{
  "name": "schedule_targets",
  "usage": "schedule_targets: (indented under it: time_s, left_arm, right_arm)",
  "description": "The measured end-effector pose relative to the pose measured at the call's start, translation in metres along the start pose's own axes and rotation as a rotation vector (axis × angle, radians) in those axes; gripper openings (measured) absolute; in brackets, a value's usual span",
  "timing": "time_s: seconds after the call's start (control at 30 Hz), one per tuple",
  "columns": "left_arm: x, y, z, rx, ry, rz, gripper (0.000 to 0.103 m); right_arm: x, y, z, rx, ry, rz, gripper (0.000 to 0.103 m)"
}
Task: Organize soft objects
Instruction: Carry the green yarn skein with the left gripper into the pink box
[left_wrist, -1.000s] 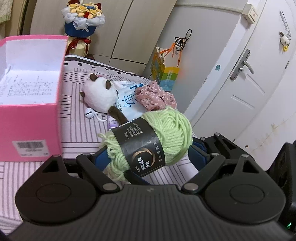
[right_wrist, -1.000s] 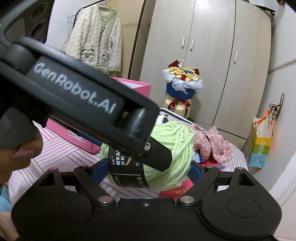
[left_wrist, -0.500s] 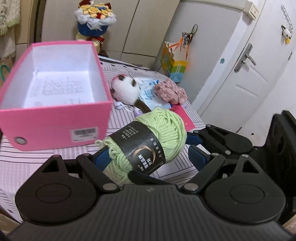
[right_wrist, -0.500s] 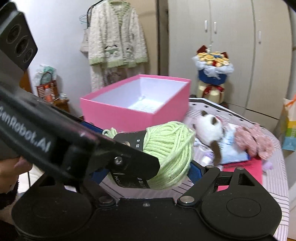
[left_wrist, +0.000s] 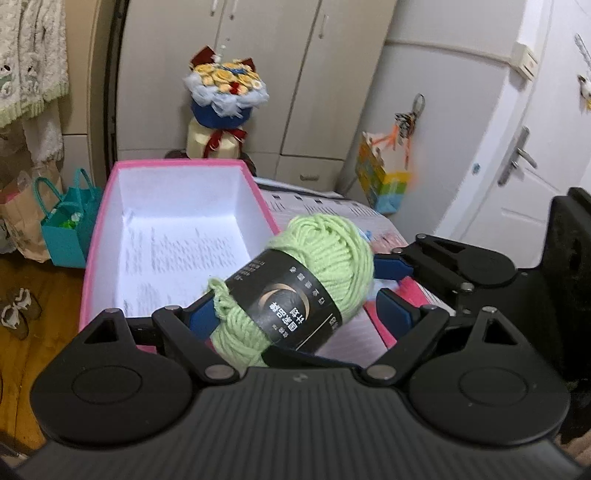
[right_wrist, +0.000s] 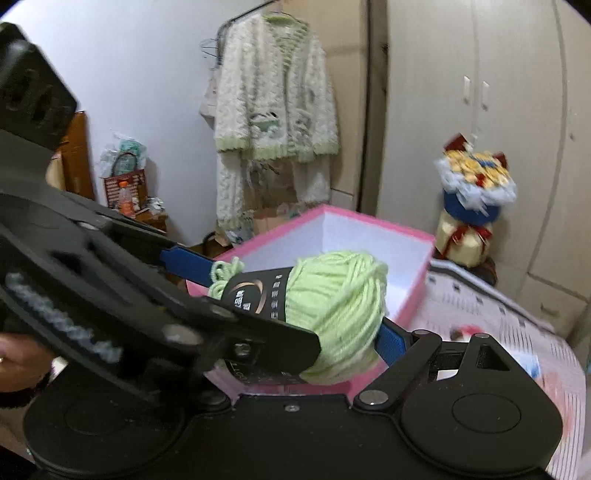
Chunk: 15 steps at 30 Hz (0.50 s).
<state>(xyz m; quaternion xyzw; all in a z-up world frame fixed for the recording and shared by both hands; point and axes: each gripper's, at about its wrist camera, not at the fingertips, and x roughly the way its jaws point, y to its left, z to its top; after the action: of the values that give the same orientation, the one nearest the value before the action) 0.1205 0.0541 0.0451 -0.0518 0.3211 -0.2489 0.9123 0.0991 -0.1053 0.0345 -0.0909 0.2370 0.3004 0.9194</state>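
Observation:
A light green yarn skein with a black label hangs in the air, held lengthwise. My left gripper is shut on it, blue pads at both ends. My right gripper is shut on the same yarn skein; its right finger presses the yarn's end, and its left finger is hidden behind the left gripper's body. The open pink box, white inside with printed paper on its floor, lies just beyond and below the skein. In the right wrist view the pink box stands directly behind the yarn.
A pink striped cloth covers the table right of the box. A flower bouquet stands behind the box by the wardrobe. A teal bag sits on the floor at left. A fuzzy cardigan hangs on the wall.
Both grippers have risen with the yarn and swung left toward the pink box. The box interior now fills the view; the plush toy and floral cloth have dropped out of sight.

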Motion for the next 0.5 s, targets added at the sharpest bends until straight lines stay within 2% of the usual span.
schedule_targets:
  time_s: [0.17, 0.27, 0.37, 0.5]
  left_arm:
    - [0.029, 0.033, 0.032, -0.043, 0.000, -0.002, 0.088]
    - [0.050, 0.054, 0.050, -0.075, 0.008, 0.006, 0.088]
    - [0.076, 0.080, 0.068, -0.127, 0.047, -0.019, 0.088]
    - [0.110, 0.107, 0.085, -0.149, 0.068, 0.036, 0.088]
  right_arm:
    - [0.041, -0.018, 0.029, -0.026, 0.039, 0.012, 0.088]
    - [0.067, -0.033, 0.041, -0.040, 0.046, 0.047, 0.088]
    - [0.095, -0.045, 0.052, -0.083, 0.069, 0.049, 0.088]
    - [0.131, -0.059, 0.062, -0.179, 0.167, 0.112, 0.087]
